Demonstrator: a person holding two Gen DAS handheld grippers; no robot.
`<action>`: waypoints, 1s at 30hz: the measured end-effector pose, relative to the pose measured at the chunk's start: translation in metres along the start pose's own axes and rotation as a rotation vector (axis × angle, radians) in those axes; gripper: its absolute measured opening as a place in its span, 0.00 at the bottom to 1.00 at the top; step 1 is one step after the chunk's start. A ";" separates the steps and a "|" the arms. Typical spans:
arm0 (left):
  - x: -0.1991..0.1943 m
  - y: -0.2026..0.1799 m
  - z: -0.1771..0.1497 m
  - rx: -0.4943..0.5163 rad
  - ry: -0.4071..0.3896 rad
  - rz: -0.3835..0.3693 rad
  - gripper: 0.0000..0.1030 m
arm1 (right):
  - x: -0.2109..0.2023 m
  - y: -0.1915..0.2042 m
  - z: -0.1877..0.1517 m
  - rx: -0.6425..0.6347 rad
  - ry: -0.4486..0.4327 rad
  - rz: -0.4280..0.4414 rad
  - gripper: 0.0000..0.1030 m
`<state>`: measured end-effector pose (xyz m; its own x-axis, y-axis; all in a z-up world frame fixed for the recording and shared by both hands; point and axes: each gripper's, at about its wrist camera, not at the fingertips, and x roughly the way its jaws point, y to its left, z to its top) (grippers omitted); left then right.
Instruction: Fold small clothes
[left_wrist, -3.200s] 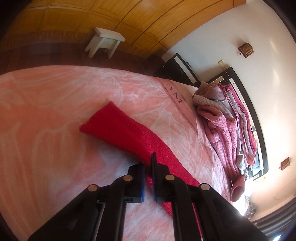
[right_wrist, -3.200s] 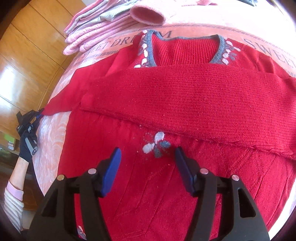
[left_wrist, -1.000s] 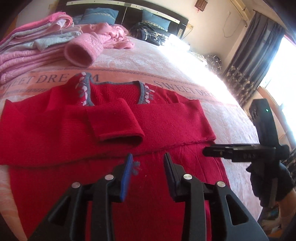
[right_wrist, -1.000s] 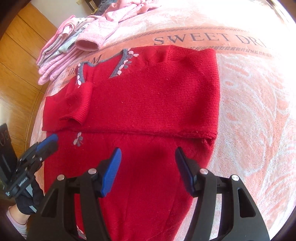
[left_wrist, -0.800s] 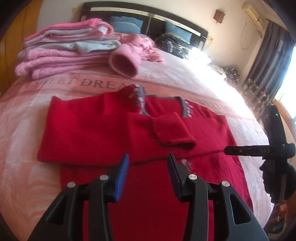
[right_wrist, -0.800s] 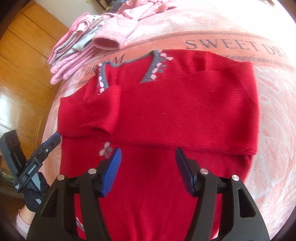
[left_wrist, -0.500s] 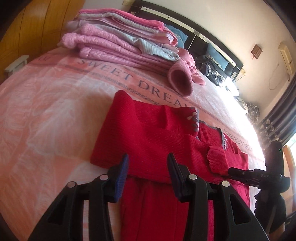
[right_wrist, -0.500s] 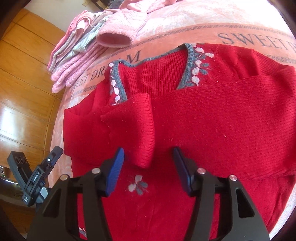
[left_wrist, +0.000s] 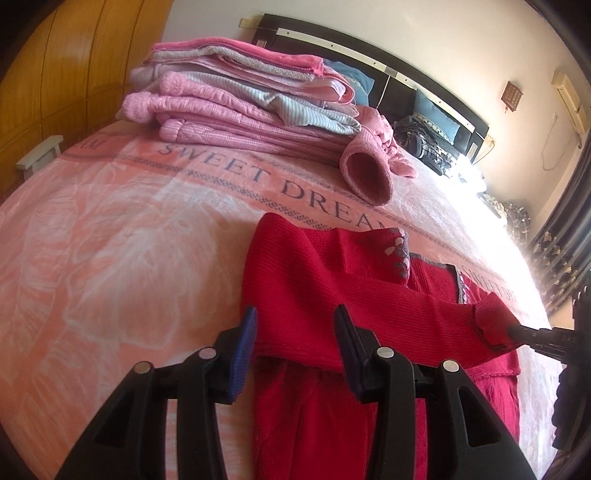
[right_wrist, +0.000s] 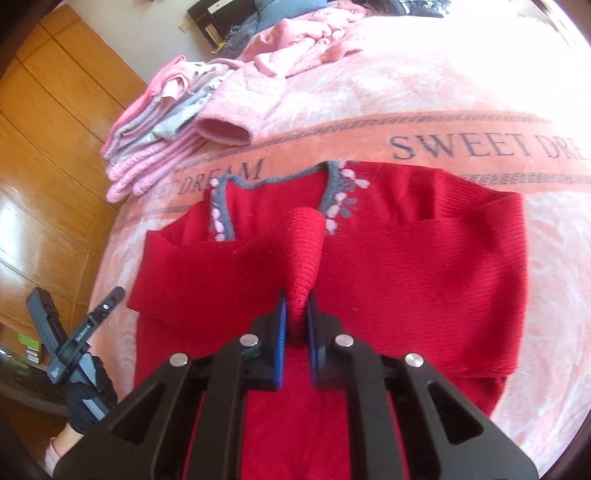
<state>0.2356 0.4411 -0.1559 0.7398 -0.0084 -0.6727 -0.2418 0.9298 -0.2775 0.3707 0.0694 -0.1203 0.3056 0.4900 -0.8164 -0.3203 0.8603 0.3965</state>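
A red sweater (right_wrist: 406, 280) with a grey, flower-trimmed neckline (right_wrist: 332, 184) lies flat on the pink blanket (right_wrist: 424, 96), both sleeves folded across its chest. My right gripper (right_wrist: 295, 325) is shut on the cuff of the sleeve (right_wrist: 304, 243) and holds it pulled up off the chest. In the left wrist view the same cuff (left_wrist: 493, 323) is pinched at the far right. My left gripper (left_wrist: 295, 350) is open low over the sweater's folded left edge (left_wrist: 291, 295), which sits between its fingers. The left gripper (right_wrist: 107, 302) also shows at the bed's left side, held by a gloved hand (right_wrist: 88, 402).
A stack of folded pink and grey clothes (left_wrist: 236, 107) sits at the back left. A loose pink sweater (left_wrist: 369, 173) lies beside it. Beyond are the dark headboard (left_wrist: 369, 62), wooden wardrobe panels (right_wrist: 44, 147), a white stool (left_wrist: 38, 157) and curtains (left_wrist: 561, 258).
My right gripper went from open above the sweater to shut on the sleeve cuff, lifting it. My left gripper swung left and lower to the sweater's left edge, still open.
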 end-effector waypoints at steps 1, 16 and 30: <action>0.008 -0.005 -0.001 0.018 0.021 0.018 0.43 | 0.003 -0.008 -0.002 0.002 0.023 -0.035 0.13; 0.027 -0.037 -0.005 0.057 0.063 0.050 0.47 | 0.023 0.042 -0.001 -0.173 0.058 -0.110 0.38; 0.045 -0.037 -0.016 0.086 0.094 0.082 0.50 | 0.023 0.003 0.000 -0.080 0.059 -0.180 0.10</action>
<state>0.2678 0.4005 -0.1864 0.6566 0.0378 -0.7533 -0.2409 0.9570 -0.1619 0.3763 0.0831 -0.1377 0.3125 0.3182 -0.8950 -0.3360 0.9183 0.2092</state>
